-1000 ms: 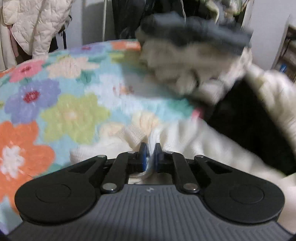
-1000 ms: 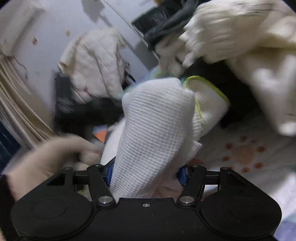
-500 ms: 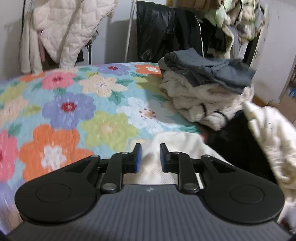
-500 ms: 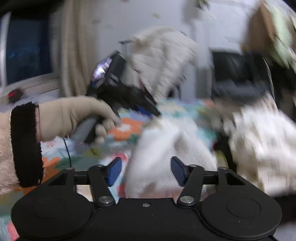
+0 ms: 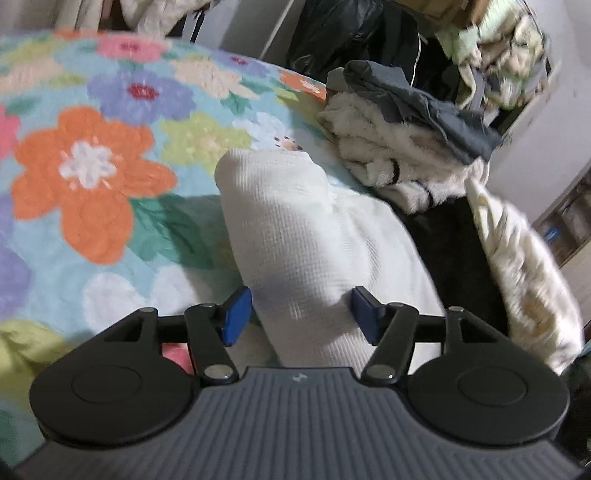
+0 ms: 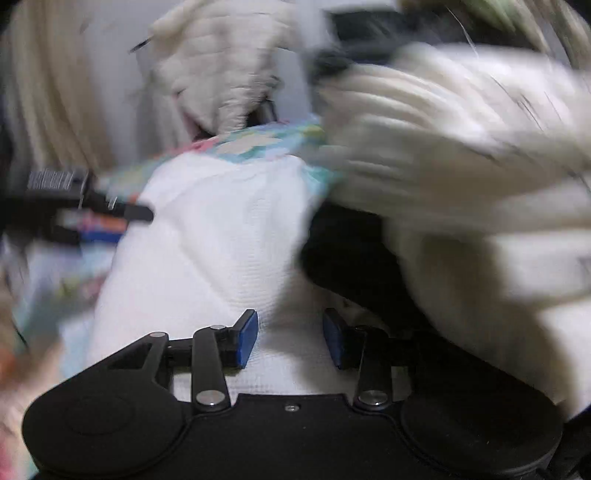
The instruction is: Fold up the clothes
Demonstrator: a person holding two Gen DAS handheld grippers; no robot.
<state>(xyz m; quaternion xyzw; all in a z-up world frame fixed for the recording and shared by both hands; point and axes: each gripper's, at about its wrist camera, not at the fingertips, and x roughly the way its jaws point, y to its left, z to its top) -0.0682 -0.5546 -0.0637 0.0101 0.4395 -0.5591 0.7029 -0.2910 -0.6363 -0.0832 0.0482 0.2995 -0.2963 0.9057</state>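
A white waffle-knit garment (image 5: 295, 229) lies on the flowered bedspread (image 5: 92, 177), and one thick fold of it rises between the fingers of my left gripper (image 5: 301, 317). That gripper's jaws stand wide open, with the blue pads (image 5: 236, 317) at either side of the fold. In the blurred right wrist view the same white garment (image 6: 221, 240) runs under and between the fingers of my right gripper (image 6: 290, 339), which is open with a narrower gap. The left gripper (image 6: 103, 221) shows at the garment's left edge.
A stack of folded cream fleece topped by a grey garment (image 5: 406, 122) sits at the far right of the bed. A black item (image 5: 450, 251) and a cream fluffy garment (image 5: 524, 266) lie to the right. Jackets (image 5: 351, 33) hang behind the bed.
My left gripper let go of the thin edge, opened wider and now straddles a thick fold. My right gripper released its bundle, swung round, and its jaws have narrowed over the garment.
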